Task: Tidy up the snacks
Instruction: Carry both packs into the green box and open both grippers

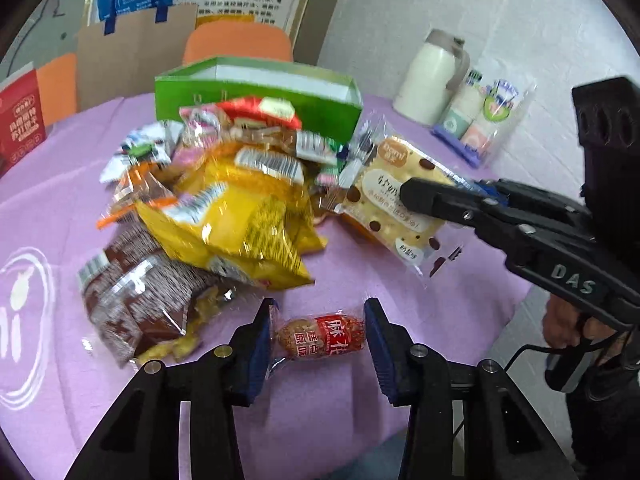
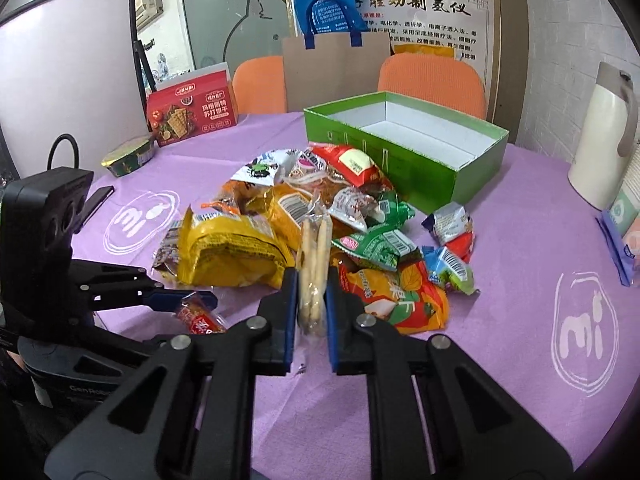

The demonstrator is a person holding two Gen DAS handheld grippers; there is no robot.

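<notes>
Purple cloth covers the desk [image 2: 500,240], with orange chairs and a poster behind it. My right gripper [image 2: 312,308] is closed on a clear cracker packet [image 2: 314,256], held edge-on with its long axis running straight ahead. My left gripper [image 1: 318,334] stands wide open around a small red twist-snack packet [image 1: 322,336] lying crosswise between the jaws; one wrapper end seems to touch the left pad, though I judge it not yet gripped. Beyond both grippers sits the snack pile [image 2: 304,220], and behind that, ahead and to the right of my right gripper, the green box [image 2: 400,148], open and empty. I reckon the crackers must go forward over the pile.
</notes>
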